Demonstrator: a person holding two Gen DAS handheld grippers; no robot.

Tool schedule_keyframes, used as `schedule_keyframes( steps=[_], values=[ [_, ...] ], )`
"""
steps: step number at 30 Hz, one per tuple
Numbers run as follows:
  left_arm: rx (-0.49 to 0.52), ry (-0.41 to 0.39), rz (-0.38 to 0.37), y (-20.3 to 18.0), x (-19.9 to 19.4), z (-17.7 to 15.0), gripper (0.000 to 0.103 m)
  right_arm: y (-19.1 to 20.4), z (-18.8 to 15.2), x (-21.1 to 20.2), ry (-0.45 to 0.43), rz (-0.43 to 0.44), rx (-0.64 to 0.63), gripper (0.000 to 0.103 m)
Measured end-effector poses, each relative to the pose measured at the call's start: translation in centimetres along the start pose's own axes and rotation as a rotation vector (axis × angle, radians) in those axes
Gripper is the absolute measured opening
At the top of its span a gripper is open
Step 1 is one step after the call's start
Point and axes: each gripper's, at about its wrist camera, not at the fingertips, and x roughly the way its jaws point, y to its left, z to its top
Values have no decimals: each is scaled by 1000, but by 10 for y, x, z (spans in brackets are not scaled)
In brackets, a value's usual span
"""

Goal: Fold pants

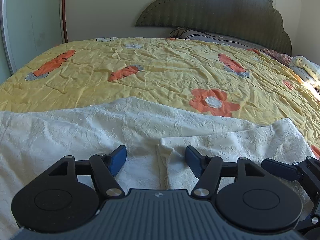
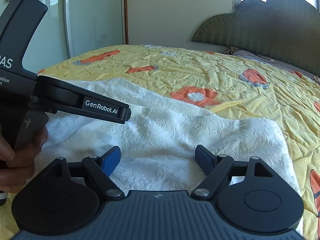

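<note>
yellow quilt (image 1: 160, 74) with orange flowers | green headboard (image 1: 224, 10) | pillow (image 1: 208, 35) | wardrobe door (image 2: 96, 20)

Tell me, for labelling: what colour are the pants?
Cream-white pants, with an embossed floral texture; clearest in the right wrist view.

Black hand-held gripper (image 1: 156, 160), blue pads (image 1: 118, 160), silver screws, "GenRobot.AI" lettering.

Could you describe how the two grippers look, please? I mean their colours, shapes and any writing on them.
Both the left gripper and the right gripper have blue padded fingers on black jointed links with silver pivot pins, two round black discs and a ribbed dark grey body. From the right wrist view, the left gripper's side carries white "GenRobot.AI" lettering. A bare hand grips its handle.
</note>
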Motion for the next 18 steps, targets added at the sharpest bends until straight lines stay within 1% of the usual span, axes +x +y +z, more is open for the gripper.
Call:
schedule_keyframes(
  steps=[6,10,14,18],
  values=[
    [19,-7,-3,-1,1,-2,76,0,0,1,7,3,-2,88],
    [34,-6,-4,-3,2,-4,85,0,0,2,10,5,-3,90],
    [43,-14,1,-4,2,-6,86,2,0,3,15,2,-6,95],
    [44,-20,1,-4,2,-8,86,2,0,3,16,2,-9,96]
  ],
)
